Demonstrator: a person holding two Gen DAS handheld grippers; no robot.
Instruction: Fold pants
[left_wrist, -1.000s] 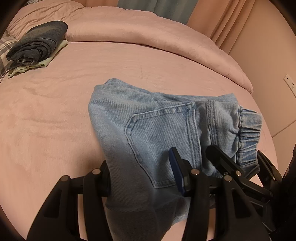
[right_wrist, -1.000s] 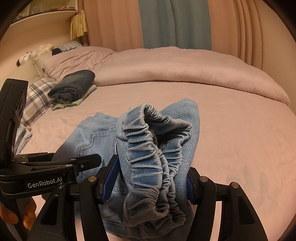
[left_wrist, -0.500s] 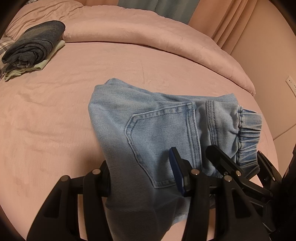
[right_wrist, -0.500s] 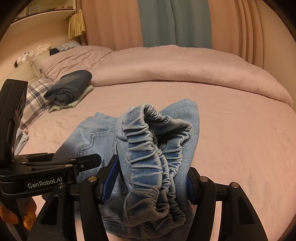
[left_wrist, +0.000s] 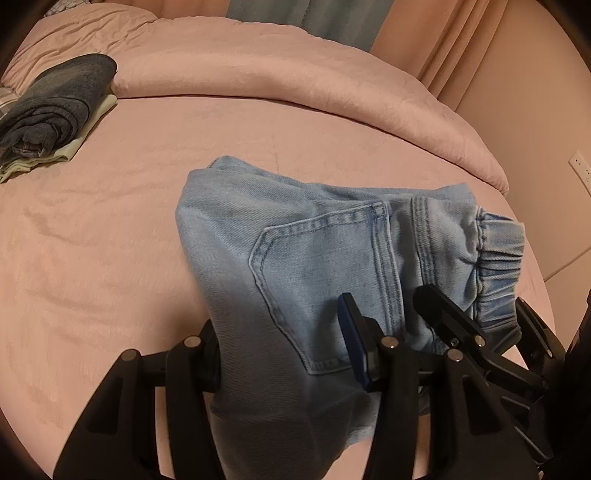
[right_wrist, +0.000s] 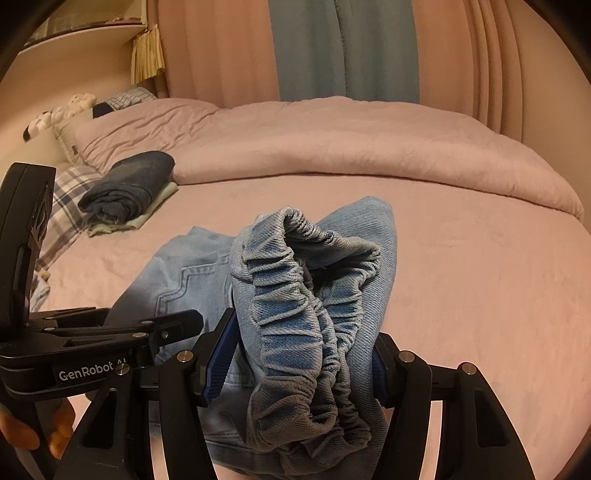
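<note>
1. My right gripper (right_wrist: 303, 363): jaws partly closed, blue pads pressing on both sides of the bunched elastic waistband (right_wrist: 314, 321) of the pants (right_wrist: 184, 273); the fabric fills the gap between the pads.
2. My left gripper (left_wrist: 284, 354): jaws partly closed on a fold of the same pants (left_wrist: 295, 251). I see denim filling the gap; the right pad shows beside the cloth, the left pad is hidden by it.
3. Light blue denim pants: folded into a compact bundle, back pocket (left_wrist: 325, 280) up, near the front edge of the bed (left_wrist: 92, 240), held at that edge by both grippers.
4. A hand (right_wrist: 33, 432): fingers visible low at the left in the right wrist view, under the left gripper's body.
5. Stack of folded clothes (left_wrist: 55, 110): dark denim on a pale green piece, toward the far left corner of the bed, well apart from the pants.
6. Pink duvet (right_wrist: 369, 147): rolled along the far edge of the bed.
7. Curtains (right_wrist: 343, 48): behind the bed.
</note>
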